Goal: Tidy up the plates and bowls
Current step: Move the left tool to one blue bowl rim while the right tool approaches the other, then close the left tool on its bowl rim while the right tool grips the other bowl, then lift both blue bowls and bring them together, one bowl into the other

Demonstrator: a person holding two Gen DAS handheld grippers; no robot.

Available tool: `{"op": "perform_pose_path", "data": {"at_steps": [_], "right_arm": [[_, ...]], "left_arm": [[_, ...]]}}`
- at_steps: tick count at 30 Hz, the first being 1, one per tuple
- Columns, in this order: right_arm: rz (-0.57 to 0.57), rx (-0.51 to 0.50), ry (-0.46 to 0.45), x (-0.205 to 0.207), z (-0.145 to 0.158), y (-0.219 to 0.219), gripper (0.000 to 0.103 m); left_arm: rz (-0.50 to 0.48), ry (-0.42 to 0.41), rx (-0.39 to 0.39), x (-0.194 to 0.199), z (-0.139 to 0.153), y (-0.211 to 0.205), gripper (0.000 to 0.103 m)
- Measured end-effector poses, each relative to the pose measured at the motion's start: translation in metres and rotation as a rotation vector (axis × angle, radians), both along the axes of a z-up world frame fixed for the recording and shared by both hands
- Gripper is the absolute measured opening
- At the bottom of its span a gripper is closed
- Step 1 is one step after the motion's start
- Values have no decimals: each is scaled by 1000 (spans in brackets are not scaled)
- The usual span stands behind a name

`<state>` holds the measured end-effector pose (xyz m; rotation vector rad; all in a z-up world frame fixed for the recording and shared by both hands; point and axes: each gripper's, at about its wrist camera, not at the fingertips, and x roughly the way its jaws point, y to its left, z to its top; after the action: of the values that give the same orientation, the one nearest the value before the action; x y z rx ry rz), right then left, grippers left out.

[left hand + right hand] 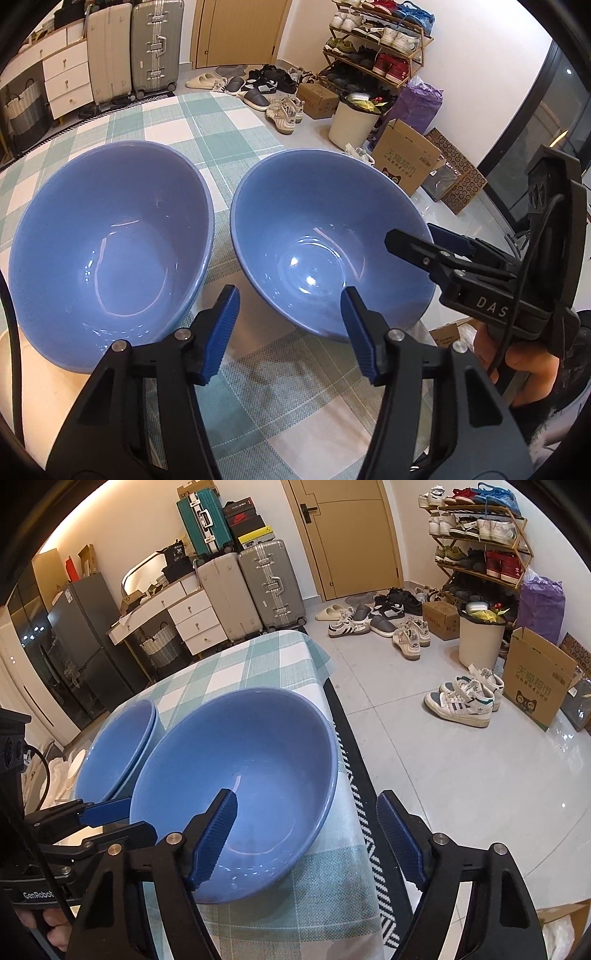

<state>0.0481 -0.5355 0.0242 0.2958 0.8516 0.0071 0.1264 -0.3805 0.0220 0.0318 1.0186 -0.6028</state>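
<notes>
Two blue bowls sit side by side on a green-and-white checked tablecloth (207, 122). In the left wrist view the left bowl (110, 251) and the right bowl (325, 243) lie just ahead of my open, empty left gripper (290, 325), whose right finger overlaps the right bowl's near rim. My right gripper (413, 240) reaches in from the right at that bowl's right rim. In the right wrist view the right gripper (306, 834) is open, straddling the near bowl's (240, 775) right rim. The far bowl (118, 749) looks like two stacked. The left gripper (110, 812) shows at left.
The table edge (343, 760) runs close to the right of the near bowl, with tiled floor beyond. On the floor are scattered shoes (461, 698), a cardboard box (535, 686), a bin (480, 635), a shoe rack (476, 535) and suitcases (266, 583).
</notes>
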Motion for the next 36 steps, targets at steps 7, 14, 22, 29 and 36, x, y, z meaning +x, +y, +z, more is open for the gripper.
{"op": "perform_pose_path", "data": {"at_steps": [7, 14, 22, 29, 36], "right_arm": [[11, -9, -2, 6, -1, 3, 66], [19, -26, 0, 12, -3, 7, 54], [25, -44, -4, 14, -1, 11, 46], [12, -69, -4, 15, -1, 12, 37], [10, -89, -11, 13, 1, 14, 32]], "left_arm": [[-4, -2, 9, 4, -4, -4, 47], [-12, -8, 18, 9, -6, -7, 39], [-9, -15, 29, 8, -7, -6, 33], [-5, -22, 34, 12, -8, -4, 30], [0, -25, 33, 14, -8, -1, 30]]}}
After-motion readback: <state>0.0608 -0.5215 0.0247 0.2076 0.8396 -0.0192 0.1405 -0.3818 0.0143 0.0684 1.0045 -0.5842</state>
